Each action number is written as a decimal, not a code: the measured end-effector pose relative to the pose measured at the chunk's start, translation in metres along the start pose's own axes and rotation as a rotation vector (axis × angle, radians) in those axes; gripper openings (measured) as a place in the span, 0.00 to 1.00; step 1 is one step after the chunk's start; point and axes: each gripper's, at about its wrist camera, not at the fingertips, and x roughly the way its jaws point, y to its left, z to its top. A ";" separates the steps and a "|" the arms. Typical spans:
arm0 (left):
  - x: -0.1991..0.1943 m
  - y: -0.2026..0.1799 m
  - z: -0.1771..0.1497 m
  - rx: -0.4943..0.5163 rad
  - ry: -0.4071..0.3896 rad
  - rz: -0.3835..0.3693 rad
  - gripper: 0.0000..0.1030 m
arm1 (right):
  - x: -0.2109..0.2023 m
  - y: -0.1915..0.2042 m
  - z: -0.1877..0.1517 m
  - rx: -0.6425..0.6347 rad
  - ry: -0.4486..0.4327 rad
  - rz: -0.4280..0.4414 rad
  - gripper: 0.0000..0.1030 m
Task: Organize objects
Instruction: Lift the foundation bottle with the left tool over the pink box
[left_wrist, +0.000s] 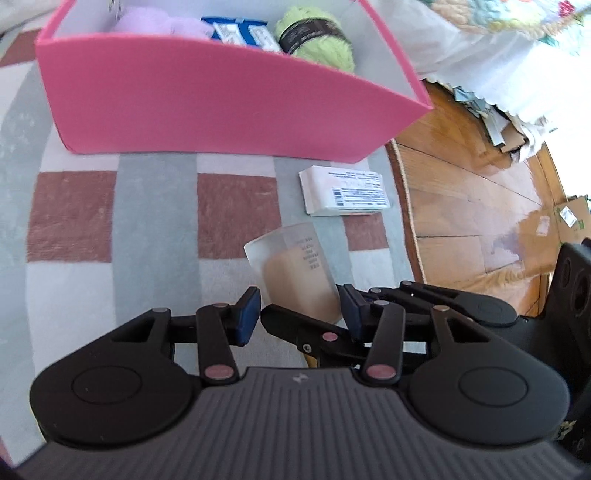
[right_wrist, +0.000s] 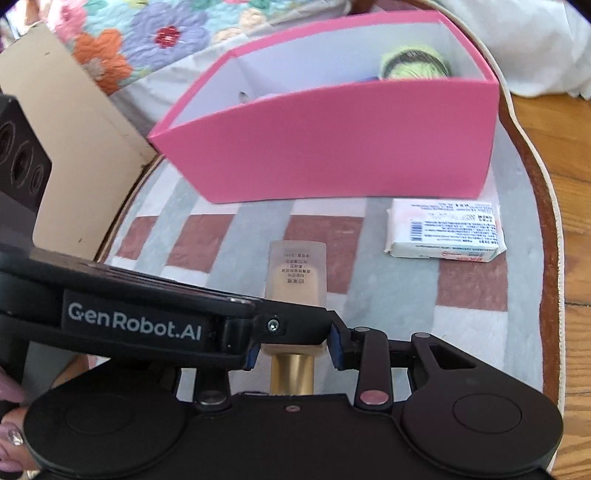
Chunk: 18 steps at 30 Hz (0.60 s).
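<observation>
1. Left wrist view: the pink rectangular cardboard box (left_wrist: 221, 99) already holds a lime-green yarn ball (left_wrist: 314, 37), a lilac yarn ball (left_wrist: 155, 26) and a blue-and-white packet (left_wrist: 243, 31).
2. Left to put away, by my reading: the white wrapped soap bar (right_wrist: 447, 232) lying on the checked grey-and-maroon rug (left_wrist: 147, 221) just beside the box, and the frosted foundation bottle with a gold cap (right_wrist: 297, 273).
3. The right gripper (right_wrist: 293, 349) is clamped on that bottle near its neck, angled down over the rug.
4. The left gripper (left_wrist: 299, 314) is angled down alongside, its jaws apart and not pressing the bottle; one finger crosses the right gripper's view.
</observation>
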 end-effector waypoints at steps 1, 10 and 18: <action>-0.007 -0.001 -0.002 0.007 -0.014 -0.006 0.45 | -0.006 0.001 0.000 -0.005 -0.012 0.001 0.40; -0.081 -0.015 0.005 0.042 -0.131 -0.044 0.47 | -0.056 0.041 0.014 -0.062 -0.170 0.000 0.40; -0.139 -0.032 0.043 0.089 -0.203 -0.006 0.47 | -0.090 0.071 0.060 -0.111 -0.267 0.023 0.40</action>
